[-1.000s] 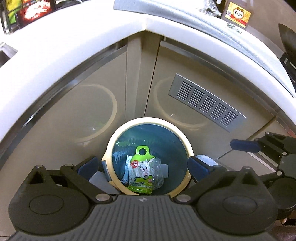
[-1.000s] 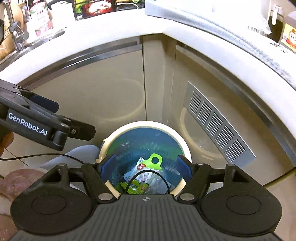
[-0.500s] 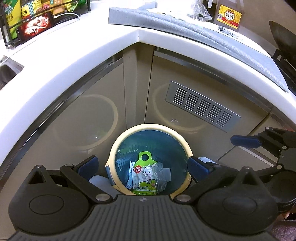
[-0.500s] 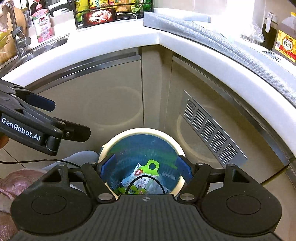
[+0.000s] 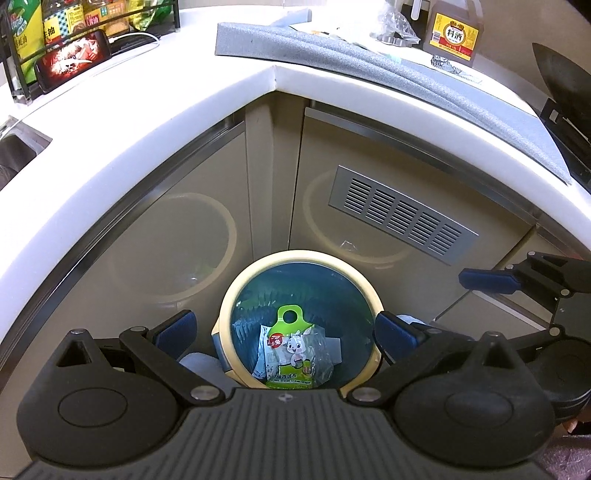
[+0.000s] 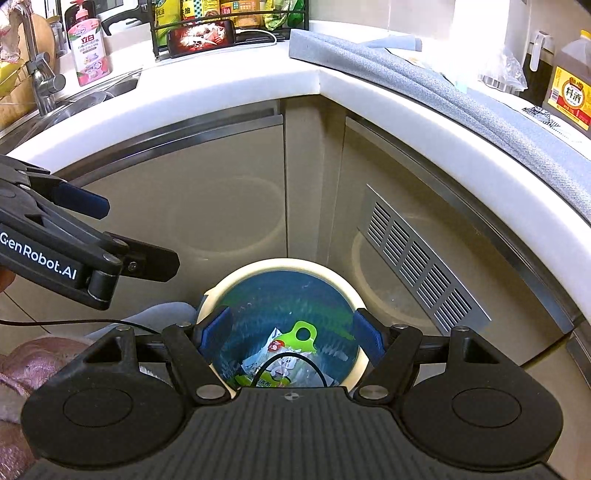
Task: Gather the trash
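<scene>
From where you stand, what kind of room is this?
Most likely a home kitchen. A white counter turns a corner above cabinet doors, a sink with a tap sits at the far left, and sauce bottles fill a rack. A bin with trash stands on the floor.

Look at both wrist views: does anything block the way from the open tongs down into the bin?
Nothing visible does. Both the left tongs and right tongs hang open and empty above the bin, its mouth uncovered, the green wipe packet already inside.
</scene>
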